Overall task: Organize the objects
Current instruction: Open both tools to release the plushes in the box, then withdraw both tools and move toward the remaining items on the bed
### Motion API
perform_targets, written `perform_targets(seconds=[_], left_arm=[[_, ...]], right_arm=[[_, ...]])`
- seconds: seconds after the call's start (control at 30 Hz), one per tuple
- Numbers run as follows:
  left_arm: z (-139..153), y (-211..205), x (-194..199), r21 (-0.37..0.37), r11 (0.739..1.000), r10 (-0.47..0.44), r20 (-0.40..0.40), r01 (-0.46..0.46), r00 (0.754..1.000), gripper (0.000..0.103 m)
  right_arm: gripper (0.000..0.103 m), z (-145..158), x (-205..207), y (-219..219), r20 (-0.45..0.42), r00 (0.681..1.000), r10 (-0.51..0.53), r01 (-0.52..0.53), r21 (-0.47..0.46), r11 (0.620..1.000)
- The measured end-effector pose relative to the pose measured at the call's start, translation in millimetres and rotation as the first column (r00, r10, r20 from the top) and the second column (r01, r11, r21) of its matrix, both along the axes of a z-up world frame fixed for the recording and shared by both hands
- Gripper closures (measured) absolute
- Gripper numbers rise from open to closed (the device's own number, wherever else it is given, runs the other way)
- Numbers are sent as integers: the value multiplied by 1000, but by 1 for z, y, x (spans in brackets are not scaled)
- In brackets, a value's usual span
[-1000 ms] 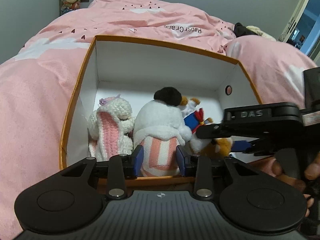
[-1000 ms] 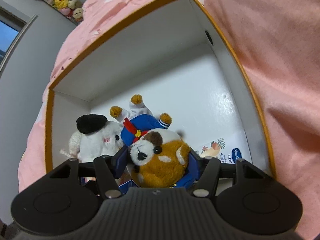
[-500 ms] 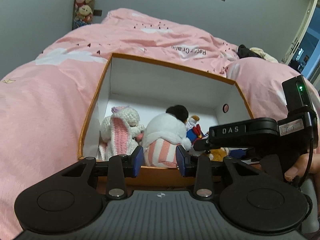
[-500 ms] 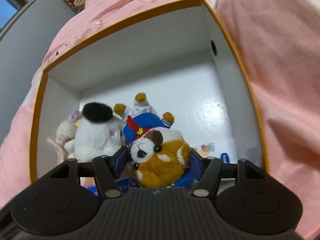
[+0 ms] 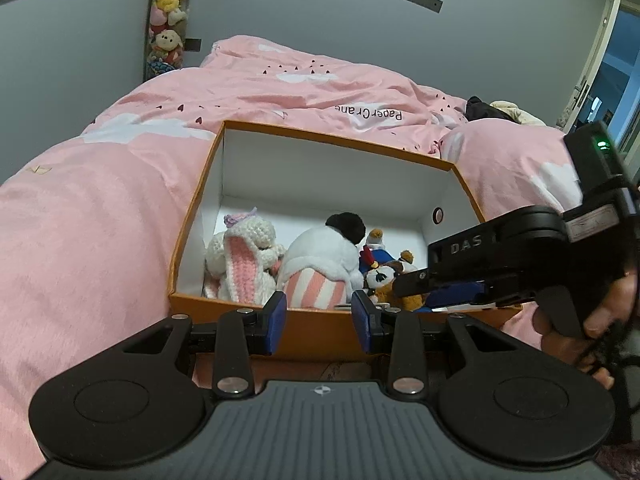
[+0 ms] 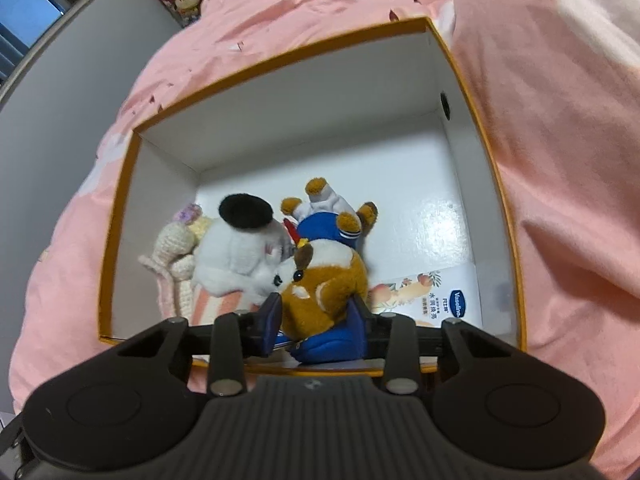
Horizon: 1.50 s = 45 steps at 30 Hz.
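Evidently the sorting is well advanced: the orange-rimmed box (image 6: pixel 478 128) on the pink bed (image 5: pixel 100 220) already holds four soft toys, packed along its near-left side. Counted — one crocheted bunny (image 5: pixel 244 256), one white plush with a black cap (image 6: pixel 240 240), one duck in a blue sailor suit (image 6: pixel 328 220) and one brown-and-white plush dog (image 6: pixel 324 284). One Vaseline carton (image 6: pixel 432 296) lies flat on the box floor at the near right.

The right hand-held gripper (image 6: pixel 316 320) has its jaws closing with the dog's blue lower body between them; the pads appear to touch it, so a firm grip is probable, not certain. The left hand-held gripper (image 5: pixel 318 316) stands partly open, empty, just outside the near wall.

No loose toys show on the bed near the box. Remaining, by judgement — settling or repositioning the dog; much of the box floor is free.
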<state>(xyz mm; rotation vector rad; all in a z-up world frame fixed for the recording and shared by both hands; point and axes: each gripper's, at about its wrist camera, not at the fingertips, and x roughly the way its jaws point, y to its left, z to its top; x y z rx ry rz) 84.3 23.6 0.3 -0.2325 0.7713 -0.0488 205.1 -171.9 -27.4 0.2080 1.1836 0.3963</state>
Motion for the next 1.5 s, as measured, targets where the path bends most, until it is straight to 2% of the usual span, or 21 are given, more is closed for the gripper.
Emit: perform_targets(seconds=[0.1, 0.27, 0.57, 0.73, 0.93, 1.2, 1.3, 1.4, 1.5], left_arm=[[0, -2, -2, 3, 1000, -3, -4, 3, 1000, 63], [1, -8, -6, 9, 1000, -18, -16, 18, 1000, 63], [9, -12, -21, -4, 999, -47, -6, 47, 999, 63], [13, -14, -32, -5, 998, -63, -4, 63, 998, 63], [15, -18, -47, -15, 994, -110, -22, 110, 994, 62], [4, -18, -62, -99, 972, -221, -83, 213, 972, 62], [-1, -21, -68, -106, 964, -256, -107, 245, 961, 57], [-6, -24, -75, -101, 957, -283, -127, 271, 951, 57], [-10, -25, -79, -114, 950, -306, -140, 291, 942, 56]], right_arm=[[67, -10, 2, 5, -2, 1000, 17, -17, -35, 999], [65, -10, -2, 1, 2, 1000, 12, -12, -30, 999], [59, 21, -35, -5, 135, 990, 27, -23, -26, 999], [51, 37, -60, -15, 208, 977, 45, -39, -29, 999], [51, 43, -89, -27, 237, 969, 71, -64, -40, 997], [52, 24, -119, -40, 196, 976, 96, -79, -93, 993], [52, 11, -129, -48, 160, 983, 92, -73, -118, 990], [57, 1, -139, -58, 135, 987, 89, -73, -115, 991], [58, -4, -148, -64, 119, 989, 93, -80, -109, 991]])
